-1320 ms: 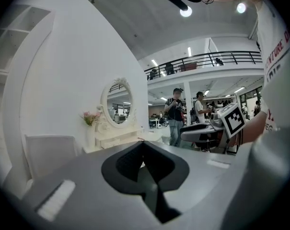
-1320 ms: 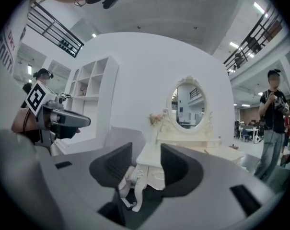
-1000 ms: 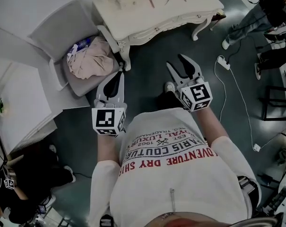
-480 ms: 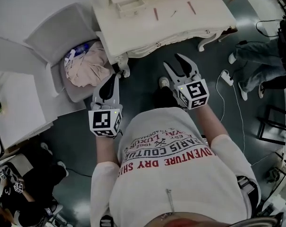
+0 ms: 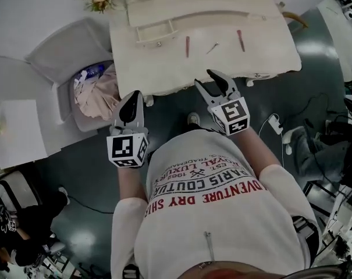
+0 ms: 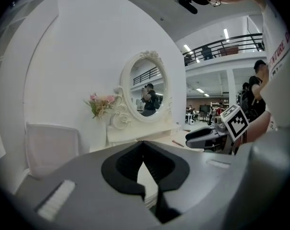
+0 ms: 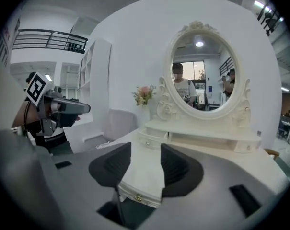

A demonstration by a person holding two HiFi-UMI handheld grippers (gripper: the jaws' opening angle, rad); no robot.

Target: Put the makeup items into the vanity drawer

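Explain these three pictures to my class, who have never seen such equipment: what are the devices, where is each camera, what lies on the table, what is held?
There is no robot: a person in a white T-shirt holds a tool in each hand, each with two fingers and a marker cube. The head view looks down from the person's head; the two gripper views ride on the tools and look along their fingers. The left gripper is shut, the right gripper open; neither holds anything. Ahead stands a cream vanity table with an oval mirror. On it lie three slim makeup items, near a small pulled-out drawer.
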